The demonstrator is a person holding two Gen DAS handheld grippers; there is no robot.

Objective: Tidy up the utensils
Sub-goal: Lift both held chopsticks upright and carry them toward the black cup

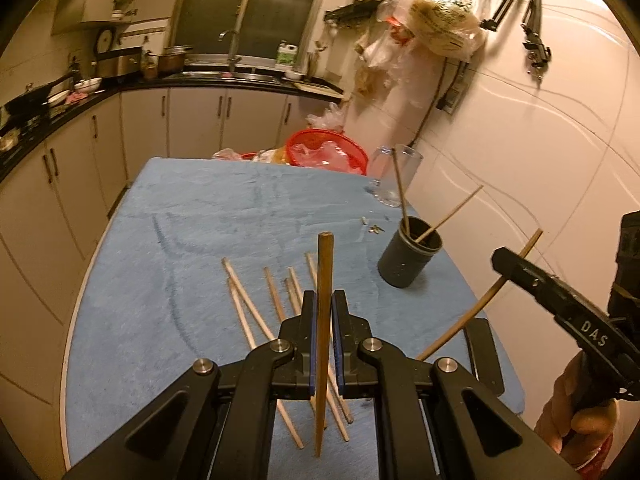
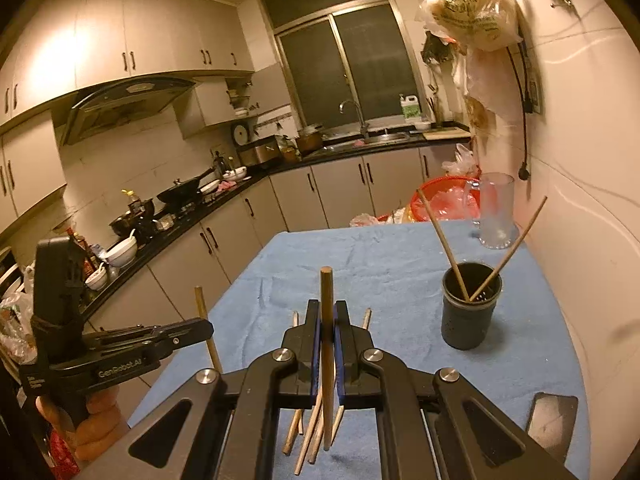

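Note:
My left gripper [image 1: 324, 300] is shut on a dark wooden chopstick [image 1: 323, 280] that stands upright above the blue table cloth [image 1: 160, 280]. My right gripper [image 2: 328, 308] is shut on another chopstick [image 2: 327, 292], also upright. The right gripper shows in the left wrist view [image 1: 500, 258] at the right, and the left gripper shows in the right wrist view [image 2: 206, 326] at the left. Several loose chopsticks [image 1: 248, 304] lie on the cloth under both grippers. A dark cylindrical holder [image 1: 408, 258] [image 2: 470, 308] at the right holds two chopsticks.
A clear glass mug [image 1: 394, 176] [image 2: 494, 212] stands behind the holder by the wall. A red basket [image 1: 328, 152] with plastic bags sits at the table's far edge. A dark flat object [image 2: 552, 424] lies at the near right. Kitchen counters run along the left and back.

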